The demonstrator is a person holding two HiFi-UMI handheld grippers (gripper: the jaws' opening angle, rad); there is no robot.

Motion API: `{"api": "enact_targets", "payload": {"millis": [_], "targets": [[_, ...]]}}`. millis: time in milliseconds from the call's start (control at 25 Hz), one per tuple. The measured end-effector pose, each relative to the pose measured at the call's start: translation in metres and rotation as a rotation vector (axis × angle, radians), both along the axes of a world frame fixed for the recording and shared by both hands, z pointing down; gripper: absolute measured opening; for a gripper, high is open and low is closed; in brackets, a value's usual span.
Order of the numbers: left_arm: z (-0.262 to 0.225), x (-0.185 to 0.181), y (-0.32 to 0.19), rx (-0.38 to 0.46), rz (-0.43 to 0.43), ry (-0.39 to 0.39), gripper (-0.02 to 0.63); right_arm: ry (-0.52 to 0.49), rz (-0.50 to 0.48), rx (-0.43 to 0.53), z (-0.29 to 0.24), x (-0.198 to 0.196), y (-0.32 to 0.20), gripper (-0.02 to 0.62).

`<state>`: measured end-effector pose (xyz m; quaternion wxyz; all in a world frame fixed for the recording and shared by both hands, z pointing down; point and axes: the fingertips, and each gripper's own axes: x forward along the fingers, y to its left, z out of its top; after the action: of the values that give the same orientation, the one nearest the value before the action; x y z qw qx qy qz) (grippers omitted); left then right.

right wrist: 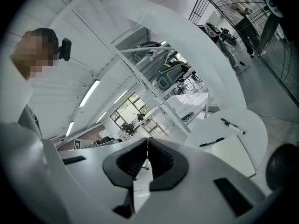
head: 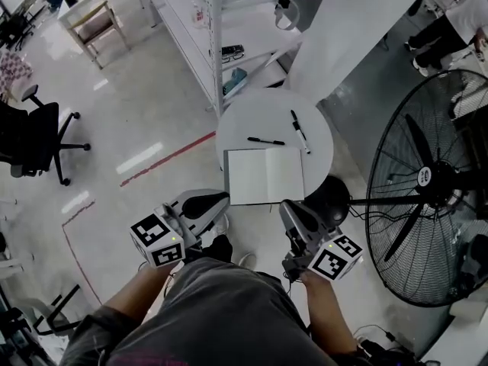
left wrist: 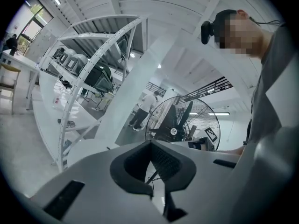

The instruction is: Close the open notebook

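Notebook [head: 265, 175] found open flat on tabletop [head: 320, 139], untouched. Left tongs [head: 223, 198], right tongs [head: 287, 207] both clenched, empty. Advised: one outer edge to be lifted, folded across spine.

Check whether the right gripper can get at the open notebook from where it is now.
Probably yes. The right gripper hangs just short of the notebook, which lies open at the near side of the table, with nothing between them. Its jaws are shut, so they must open to take a page.
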<state>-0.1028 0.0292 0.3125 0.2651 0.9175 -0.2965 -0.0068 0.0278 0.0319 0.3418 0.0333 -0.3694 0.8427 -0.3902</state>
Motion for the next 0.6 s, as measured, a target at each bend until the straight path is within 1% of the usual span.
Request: {"api": "enact_targets", "payload": {"millis": [240, 400, 600], "targets": [[0.008, -0.015, -0.031, -0.018, 0.029, 0.007, 0.014, 0.024, 0.03, -0.02, 0.006, -0.015, -0.027, 0.021], [0.016, -0.025, -0.047, -0.012, 0.055, 0.009, 0.014, 0.037, 0.049, -0.023, 0.009, -0.024, -0.042, 0.021], [0.025, -0.034, -0.067, -0.019, 0.067, 0.002, 0.014, 0.053, 0.069, -0.031, 0.011, -0.026, -0.058, 0.021]]}}
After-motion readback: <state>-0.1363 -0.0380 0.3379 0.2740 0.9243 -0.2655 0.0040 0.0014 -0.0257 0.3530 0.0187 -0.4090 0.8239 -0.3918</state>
